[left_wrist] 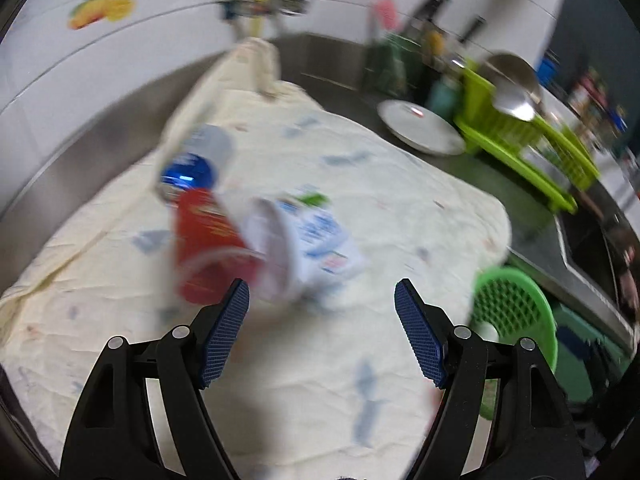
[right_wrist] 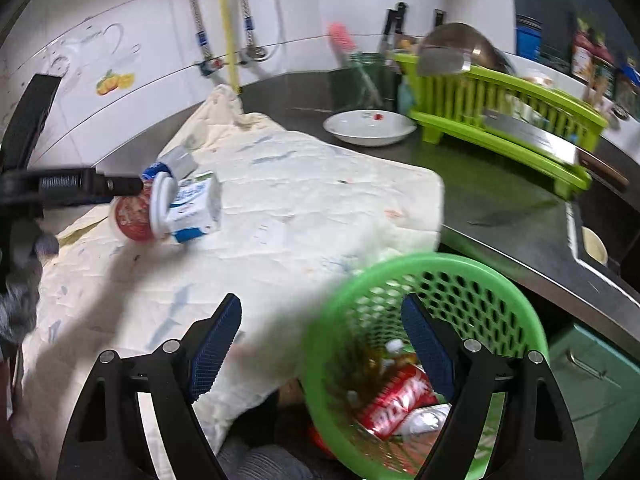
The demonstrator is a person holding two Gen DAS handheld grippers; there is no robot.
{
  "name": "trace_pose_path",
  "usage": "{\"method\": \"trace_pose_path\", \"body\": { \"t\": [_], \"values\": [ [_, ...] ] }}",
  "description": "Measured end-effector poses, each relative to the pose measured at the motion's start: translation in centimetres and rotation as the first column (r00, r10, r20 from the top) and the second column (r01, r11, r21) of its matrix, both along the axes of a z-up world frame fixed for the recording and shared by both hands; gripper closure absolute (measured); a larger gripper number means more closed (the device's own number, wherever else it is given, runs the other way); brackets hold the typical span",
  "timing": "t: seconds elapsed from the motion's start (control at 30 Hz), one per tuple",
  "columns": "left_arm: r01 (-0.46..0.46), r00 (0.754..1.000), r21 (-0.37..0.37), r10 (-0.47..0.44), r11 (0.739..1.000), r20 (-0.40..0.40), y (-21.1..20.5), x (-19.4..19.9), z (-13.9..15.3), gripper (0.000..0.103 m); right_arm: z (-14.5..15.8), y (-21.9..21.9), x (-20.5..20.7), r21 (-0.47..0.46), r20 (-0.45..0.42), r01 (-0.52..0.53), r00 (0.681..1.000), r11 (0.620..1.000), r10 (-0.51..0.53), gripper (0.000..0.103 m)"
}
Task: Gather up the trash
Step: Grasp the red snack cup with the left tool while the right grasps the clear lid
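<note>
A pile of trash lies on the cream cloth point(left_wrist: 360, 360): a red cup point(left_wrist: 208, 248), a white tub point(left_wrist: 276, 256), a white-and-blue carton point(left_wrist: 324, 240) and a blue can point(left_wrist: 188, 172). My left gripper point(left_wrist: 322, 300) is open just short of the tub, with nothing between its pads. In the right wrist view the same pile shows as the red cup point(right_wrist: 132, 216) and carton point(right_wrist: 196, 208), with a left gripper finger point(right_wrist: 116, 186) beside them. My right gripper point(right_wrist: 322, 312) stands open and empty over the rim of the green basket point(right_wrist: 440, 268), which holds a red can point(right_wrist: 400, 400) and other trash.
A white dish point(right_wrist: 368, 126) sits on the steel counter behind the cloth. A green dish rack point(right_wrist: 500, 120) with a steel bowl and a knife stands at the back right. A sink point(right_wrist: 592, 248) opens at the right. The left wrist view is blurred.
</note>
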State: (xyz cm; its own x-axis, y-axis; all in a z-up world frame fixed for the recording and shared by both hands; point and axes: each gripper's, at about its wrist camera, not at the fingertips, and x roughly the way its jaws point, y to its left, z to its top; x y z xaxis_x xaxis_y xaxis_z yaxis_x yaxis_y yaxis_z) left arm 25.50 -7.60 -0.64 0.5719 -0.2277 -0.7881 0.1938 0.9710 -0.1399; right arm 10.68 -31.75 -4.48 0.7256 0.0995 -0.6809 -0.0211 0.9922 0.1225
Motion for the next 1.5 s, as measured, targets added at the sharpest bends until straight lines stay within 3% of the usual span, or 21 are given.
{"method": "trace_pose_path", "body": {
  "t": [0.23, 0.43, 0.57, 0.93, 1.37, 1.43, 1.5],
  "values": [
    [-0.164, 0.984, -0.038, 0.161, 0.986, -0.071, 6.5, 4.5, -0.7, 0.025, 0.7, 4.1, 2.9, -0.004, -0.003, -0.091, 0.996, 0.996, 0.091, 0.024],
    [-0.215, 0.965, -0.068, 0.201, 0.974, -0.169, 8.8, 7.5, -3.6, 0.025, 1.2, 7.0, 5.2, -0.013, 0.000, -0.150, 0.989, 0.989, 0.150, 0.024],
    [-0.236, 0.953, -0.142, 0.200, 0.961, -0.226, 9.5, 8.8, -5.0, 0.024, 1.3, 8.3, 6.4, -0.016, 0.000, -0.172, 0.985, 0.985, 0.172, 0.024],
    [-0.255, 0.925, -0.191, 0.181, 0.948, -0.335, 9.5, 11.3, -7.9, 0.022, 1.2, 10.1, 9.1, -0.026, -0.009, -0.208, 0.978, 0.978, 0.208, 0.024],
    [-0.251, 0.912, -0.205, 0.161, 0.946, -0.377, 9.0, 12.1, -9.5, 0.022, 1.0, 11.7, 10.6, -0.029, -0.014, -0.240, 0.971, 0.970, 0.240, 0.024],
    [-0.249, 0.914, -0.238, 0.146, 0.939, -0.378, 9.1, 12.1, -9.6, 0.030, 0.9, 11.9, 10.7, -0.028, -0.016, -0.247, 0.969, 0.969, 0.247, 0.024],
    [-0.246, 0.915, -0.245, 0.142, 0.938, -0.377, 9.3, 12.0, -9.5, 0.031, 0.9, 12.2, 11.0, -0.028, -0.014, -0.254, 0.967, 0.967, 0.253, 0.024]
  ]
}}
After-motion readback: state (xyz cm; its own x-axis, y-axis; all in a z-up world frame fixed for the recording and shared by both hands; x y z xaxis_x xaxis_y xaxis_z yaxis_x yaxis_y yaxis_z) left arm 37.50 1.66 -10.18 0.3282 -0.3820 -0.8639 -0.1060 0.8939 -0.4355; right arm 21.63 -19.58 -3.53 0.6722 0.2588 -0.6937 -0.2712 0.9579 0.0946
